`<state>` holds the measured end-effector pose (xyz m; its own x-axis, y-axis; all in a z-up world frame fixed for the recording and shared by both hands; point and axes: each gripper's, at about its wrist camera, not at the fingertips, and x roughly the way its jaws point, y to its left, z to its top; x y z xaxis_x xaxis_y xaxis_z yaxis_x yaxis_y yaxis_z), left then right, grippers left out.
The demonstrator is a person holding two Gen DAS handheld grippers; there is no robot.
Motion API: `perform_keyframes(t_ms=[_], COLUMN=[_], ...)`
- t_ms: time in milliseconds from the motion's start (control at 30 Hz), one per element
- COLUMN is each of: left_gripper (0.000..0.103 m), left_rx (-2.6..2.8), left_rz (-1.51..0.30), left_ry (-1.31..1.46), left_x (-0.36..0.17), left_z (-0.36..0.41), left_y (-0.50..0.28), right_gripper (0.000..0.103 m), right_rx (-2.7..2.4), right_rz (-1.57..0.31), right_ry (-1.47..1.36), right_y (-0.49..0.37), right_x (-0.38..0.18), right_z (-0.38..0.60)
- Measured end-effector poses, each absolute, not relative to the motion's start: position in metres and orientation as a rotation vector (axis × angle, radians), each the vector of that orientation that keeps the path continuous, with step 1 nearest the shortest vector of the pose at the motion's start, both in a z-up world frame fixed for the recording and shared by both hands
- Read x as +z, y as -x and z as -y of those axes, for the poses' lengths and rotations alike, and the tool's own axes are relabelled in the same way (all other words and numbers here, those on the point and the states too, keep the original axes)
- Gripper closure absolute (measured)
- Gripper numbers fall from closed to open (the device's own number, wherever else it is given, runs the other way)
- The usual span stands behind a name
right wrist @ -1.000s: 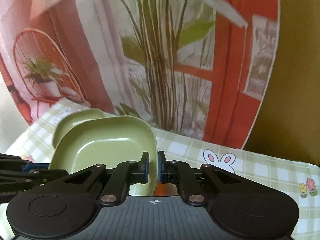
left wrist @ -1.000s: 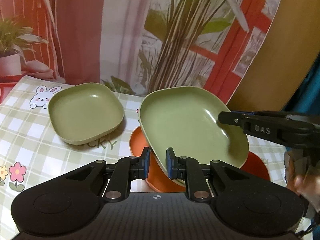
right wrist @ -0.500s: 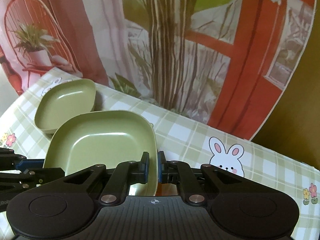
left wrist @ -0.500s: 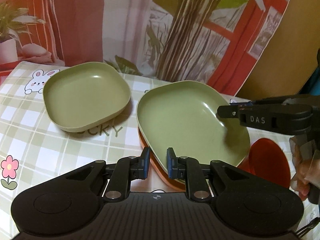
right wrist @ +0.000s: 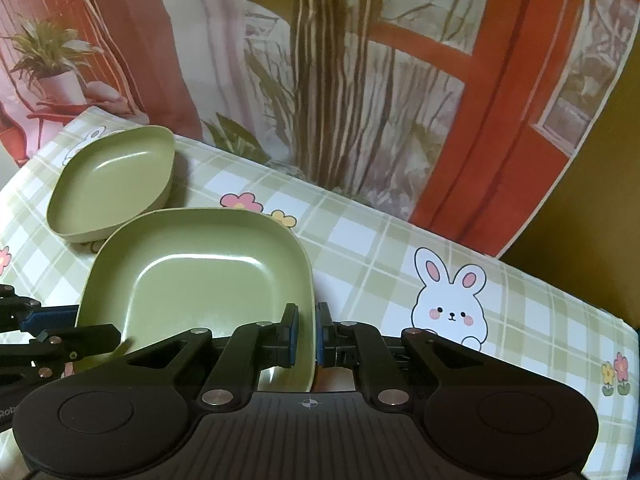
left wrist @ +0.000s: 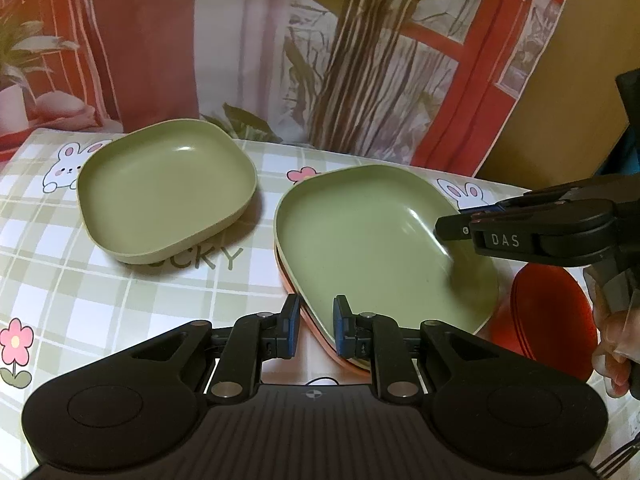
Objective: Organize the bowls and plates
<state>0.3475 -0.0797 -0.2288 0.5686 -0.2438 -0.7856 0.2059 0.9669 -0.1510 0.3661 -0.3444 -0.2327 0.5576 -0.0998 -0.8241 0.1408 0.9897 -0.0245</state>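
A green square plate [left wrist: 376,248] rests on an orange plate [left wrist: 320,332] on the checked tablecloth. My left gripper [left wrist: 314,326] straddles its near rim with jaws a little apart. My right gripper [right wrist: 306,336] is shut on the plate's [right wrist: 200,280] right rim; in the left wrist view it [left wrist: 460,224] reaches in from the right. A green square bowl [left wrist: 164,188] sits to the left, and shows in the right wrist view [right wrist: 108,184] too.
A red round stack of dishes [left wrist: 548,316] lies at the right by the hand. The tablecloth [right wrist: 400,248] has rabbit and flower prints. A printed backdrop [left wrist: 320,40] hangs right behind the table. A fork tip [left wrist: 616,456] shows at bottom right.
The green plate has come down from a tilted, lifted pose onto the orange plate. My left gripper's jaws have opened slightly around its rim.
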Motion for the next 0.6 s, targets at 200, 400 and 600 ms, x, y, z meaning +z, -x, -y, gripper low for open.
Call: perform_keyframes(t_ms=[200, 400, 600], left_gripper=[0.081, 0.076, 0.075], left_rx=[-0.285, -0.297, -0.269], left_rz=[-0.936, -0.942, -0.914], left_ry=[0.051, 0.084, 0.133], left_x=[-0.228, -0.229, -0.225], left_z=[0.079, 0.073, 0.062], left_y=[-0.348, -0.347, -0.342], right_gripper=[0.095, 0.095, 0.095], right_rx=[-0.151, -0.150, -0.144], right_rz=[-0.986, -0.987, -0.976], right_ry=[-0.036, -0.018, -0.013], right_y=[-0.368, -0.368, -0.366], right_x=[-0.234, -0.232, -0.227], right_z=[0.344, 0.339, 0.335])
